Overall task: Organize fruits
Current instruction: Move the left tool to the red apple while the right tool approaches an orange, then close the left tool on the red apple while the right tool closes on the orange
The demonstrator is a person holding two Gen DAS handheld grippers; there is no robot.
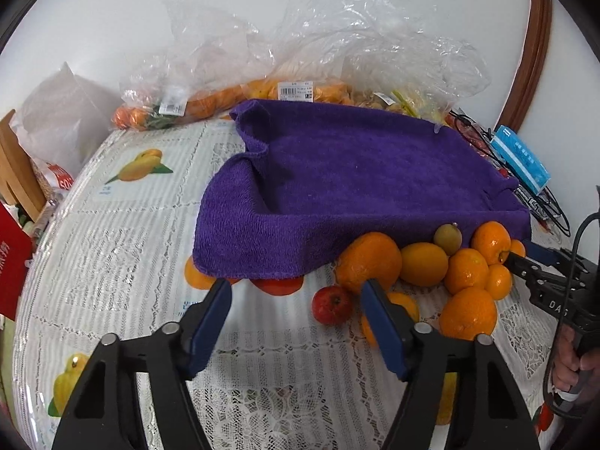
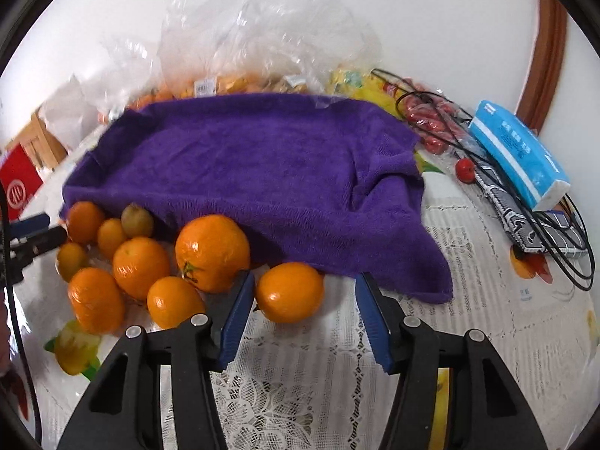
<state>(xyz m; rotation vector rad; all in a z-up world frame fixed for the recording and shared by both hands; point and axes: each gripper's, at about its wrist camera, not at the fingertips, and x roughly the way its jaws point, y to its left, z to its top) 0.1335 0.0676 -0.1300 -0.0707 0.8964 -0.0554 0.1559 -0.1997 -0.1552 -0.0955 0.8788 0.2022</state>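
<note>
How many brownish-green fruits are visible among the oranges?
1: the brownish-green fruit lies against the purple towel, behind the oranges. More may hide under the towel.

The purple towel point(image 1: 337, 172) is thick terry cloth, matt and nubbly, its looped pile plain along the draped front edge. The oranges point(image 2: 212, 251) have glossy, finely dimpled peel that catches white highlights; the small red fruit point(image 1: 332, 304) is smooth and shiny. The tablecloth point(image 1: 123, 247) looks like white lace under a clear, glossy plastic film. The bags point(image 1: 337, 37) at the back are thin transparent plastic, crinkled and shiny. The tissue pack point(image 2: 519, 153) has a smooth blue plastic wrapper. The left gripper point(image 1: 296, 322) has matt black plastic arms, blue pads point(image 1: 212, 322) and bright metal pins.
</note>
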